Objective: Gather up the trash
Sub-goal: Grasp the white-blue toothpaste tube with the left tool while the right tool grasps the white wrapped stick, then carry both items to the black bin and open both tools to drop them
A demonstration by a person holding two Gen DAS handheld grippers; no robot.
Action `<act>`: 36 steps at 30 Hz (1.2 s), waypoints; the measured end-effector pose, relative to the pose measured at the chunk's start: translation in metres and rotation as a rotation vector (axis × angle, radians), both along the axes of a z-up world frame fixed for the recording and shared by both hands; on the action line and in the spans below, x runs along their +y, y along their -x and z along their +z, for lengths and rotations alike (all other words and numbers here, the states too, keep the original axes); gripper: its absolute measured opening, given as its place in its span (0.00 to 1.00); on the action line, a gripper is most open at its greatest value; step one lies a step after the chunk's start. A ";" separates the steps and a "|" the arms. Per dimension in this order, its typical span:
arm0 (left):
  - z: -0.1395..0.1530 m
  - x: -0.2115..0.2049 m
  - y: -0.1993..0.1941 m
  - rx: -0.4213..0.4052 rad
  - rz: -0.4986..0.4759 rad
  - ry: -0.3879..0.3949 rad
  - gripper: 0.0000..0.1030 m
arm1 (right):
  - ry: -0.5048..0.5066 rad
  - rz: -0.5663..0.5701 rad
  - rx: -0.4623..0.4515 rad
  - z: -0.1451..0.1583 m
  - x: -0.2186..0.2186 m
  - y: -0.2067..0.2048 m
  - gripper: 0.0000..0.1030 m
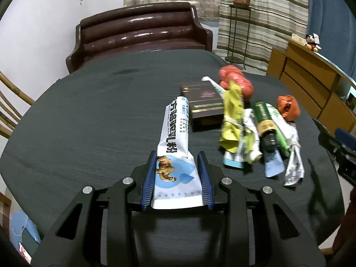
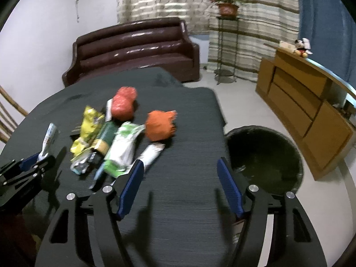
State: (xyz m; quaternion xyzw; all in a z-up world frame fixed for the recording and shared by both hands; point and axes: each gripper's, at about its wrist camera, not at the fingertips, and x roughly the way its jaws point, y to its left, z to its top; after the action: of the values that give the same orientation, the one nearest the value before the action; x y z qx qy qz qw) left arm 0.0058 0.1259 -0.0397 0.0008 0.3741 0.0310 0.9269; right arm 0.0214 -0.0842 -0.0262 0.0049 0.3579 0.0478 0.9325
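My left gripper [image 1: 176,155] is shut on the near end of a long white sachet [image 1: 175,122] with blue print; the rest of it sticks out forward over the dark tablecloth [image 1: 100,111]. To its right lies a pile of trash: a dark box [image 1: 204,104], a yellow wrapper [image 1: 231,115], a green pack [image 1: 263,118], a red crumpled bag [image 1: 235,82] and an orange one [image 1: 288,108]. My right gripper [image 2: 180,162] stands open over bare cloth with nothing between its fingers. The orange bag [image 2: 160,125] and a white-green packet [image 2: 124,146] lie ahead and left of it.
A round bin [image 2: 296,155] with a black liner stands on the floor just past the table's right edge. A brown sofa [image 2: 133,49] is behind the table, a wooden cabinet [image 2: 307,111] at the right, a bamboo chair [image 1: 9,111] at the left.
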 end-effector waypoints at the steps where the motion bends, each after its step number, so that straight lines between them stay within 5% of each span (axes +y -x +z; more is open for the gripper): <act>1: -0.001 0.003 -0.001 0.002 0.003 0.001 0.34 | -0.006 0.013 0.011 -0.002 0.006 0.000 0.64; 9: -0.007 0.016 -0.005 0.015 0.001 0.012 0.34 | 0.031 0.079 0.085 -0.015 0.039 -0.002 0.64; 25: -0.011 0.021 -0.010 0.012 -0.016 0.033 0.34 | 0.088 0.002 0.117 -0.019 0.027 -0.007 0.55; 31: -0.011 0.022 -0.009 0.007 -0.020 0.027 0.34 | 0.103 0.020 0.119 -0.022 0.030 -0.009 0.37; 33: -0.010 0.022 -0.009 0.008 -0.019 0.029 0.34 | 0.091 0.031 0.114 -0.021 0.028 -0.008 0.17; 36: -0.010 0.022 -0.006 0.002 -0.021 0.031 0.34 | 0.070 0.039 0.118 -0.021 0.024 -0.007 0.17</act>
State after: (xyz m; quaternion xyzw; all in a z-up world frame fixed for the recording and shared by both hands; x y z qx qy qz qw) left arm 0.0120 0.1474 -0.0493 -0.0099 0.3755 0.0155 0.9267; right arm 0.0285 -0.0601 -0.0474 -0.0320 0.4136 0.0530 0.9084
